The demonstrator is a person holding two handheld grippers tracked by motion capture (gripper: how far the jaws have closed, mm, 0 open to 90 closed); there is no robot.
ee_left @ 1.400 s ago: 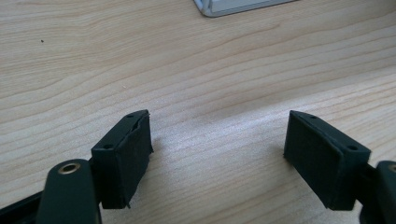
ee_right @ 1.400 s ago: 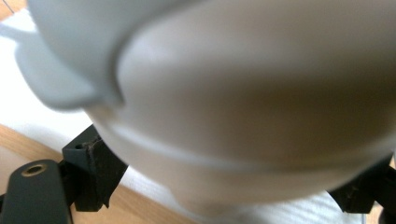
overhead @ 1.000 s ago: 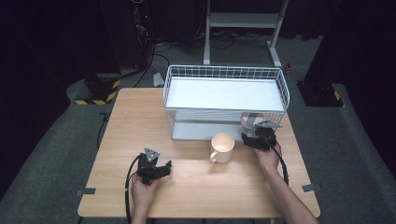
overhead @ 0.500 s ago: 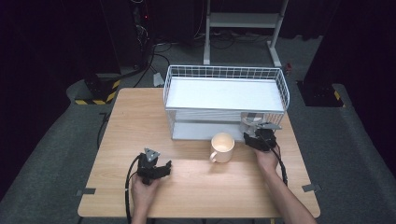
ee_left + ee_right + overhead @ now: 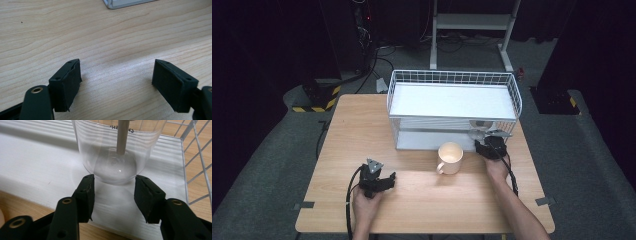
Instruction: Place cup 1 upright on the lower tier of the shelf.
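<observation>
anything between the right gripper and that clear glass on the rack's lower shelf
Nothing visible. In the right gripper view the right gripper has its jaws spread on either side of the clear glass, at its base on the white lower shelf. The cream mug stands off to the side on the table.

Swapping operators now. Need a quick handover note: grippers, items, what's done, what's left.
Right gripper: jaws either side of the base of the clear glass, close to it, grip not confirmed. The glass stands on the lower shelf of the white wire rack, at its right end.
Left gripper: open, empty, resting low over the table.
Cream mug: upright on the table before the rack, untouched.
Done: right gripper lined up on the glass.
Left: probably close, then move the glass; the mug likely next.
</observation>
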